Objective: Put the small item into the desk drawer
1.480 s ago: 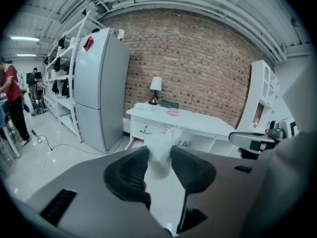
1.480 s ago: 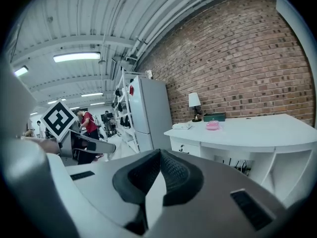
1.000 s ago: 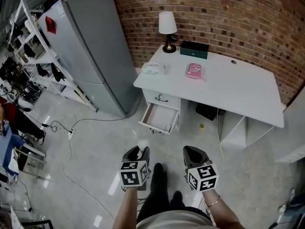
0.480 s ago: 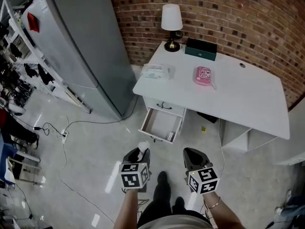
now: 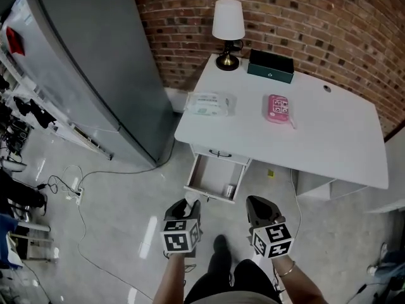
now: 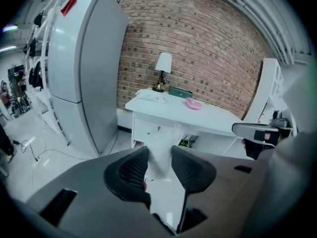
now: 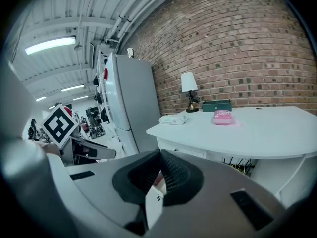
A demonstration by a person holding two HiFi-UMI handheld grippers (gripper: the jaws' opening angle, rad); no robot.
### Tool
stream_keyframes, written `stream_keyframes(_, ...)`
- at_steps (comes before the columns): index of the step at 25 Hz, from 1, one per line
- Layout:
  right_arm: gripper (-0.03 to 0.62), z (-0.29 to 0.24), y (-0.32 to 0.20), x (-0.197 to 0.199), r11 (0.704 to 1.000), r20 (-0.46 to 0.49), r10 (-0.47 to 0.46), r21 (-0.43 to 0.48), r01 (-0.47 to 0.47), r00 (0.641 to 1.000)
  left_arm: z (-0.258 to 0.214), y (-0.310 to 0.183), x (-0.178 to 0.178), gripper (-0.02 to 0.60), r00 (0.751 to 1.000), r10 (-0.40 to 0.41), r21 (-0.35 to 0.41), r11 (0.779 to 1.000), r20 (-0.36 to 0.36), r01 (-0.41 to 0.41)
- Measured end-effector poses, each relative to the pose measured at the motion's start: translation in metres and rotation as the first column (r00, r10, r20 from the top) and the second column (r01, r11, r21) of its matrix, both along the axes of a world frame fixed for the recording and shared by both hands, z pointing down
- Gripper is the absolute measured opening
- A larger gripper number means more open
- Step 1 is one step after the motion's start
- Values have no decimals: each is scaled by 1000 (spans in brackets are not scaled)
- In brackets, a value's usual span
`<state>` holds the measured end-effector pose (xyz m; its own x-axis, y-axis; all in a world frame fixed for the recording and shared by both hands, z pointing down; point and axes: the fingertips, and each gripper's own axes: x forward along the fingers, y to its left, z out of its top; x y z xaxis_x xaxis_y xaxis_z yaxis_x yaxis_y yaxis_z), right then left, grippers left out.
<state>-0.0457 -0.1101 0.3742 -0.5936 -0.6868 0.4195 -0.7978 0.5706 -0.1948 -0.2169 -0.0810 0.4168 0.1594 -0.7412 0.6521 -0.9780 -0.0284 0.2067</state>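
Note:
The white desk [image 5: 329, 138] stands against the brick wall, and its lower drawer [image 5: 214, 177] is pulled open with a small object [image 5: 230, 189] inside near the front. My left gripper [image 5: 185, 205] hovers over the floor short of the drawer. It is shut on a small white crinkled packet [image 6: 161, 150], which sticks out forward between the pads. In the left gripper view the desk [image 6: 213, 119] lies straight ahead. My right gripper [image 5: 256, 202] is beside the left one, and its pads meet in the right gripper view [image 7: 159, 155].
On the desk are a lamp [image 5: 228, 24], a dark green box [image 5: 271, 66], a pink item [image 5: 278, 107] and a tissue pack [image 5: 209, 103]. A tall grey fridge [image 5: 82, 62] stands left of the desk. Cables [image 5: 95, 182] trail over the floor at the left.
The desk and open drawer have come closer and lower in the head view as I walk toward them. Both grippers keep their hold and their place in front of me.

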Motion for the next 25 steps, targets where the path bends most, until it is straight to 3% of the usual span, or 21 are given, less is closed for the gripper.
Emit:
stream_keyframes(14, 8, 66, -43, 3, 997, -19, 55, -45, -56, 998, 73, -60, 10, 169, 999, 43, -61, 997, -32, -45)
stream_keyframes(25, 8, 157, -54, 6, 996, -26, 18, -91, -20, 1000, 177, -98, 32, 169, 998, 56, -116, 992, -9, -57)
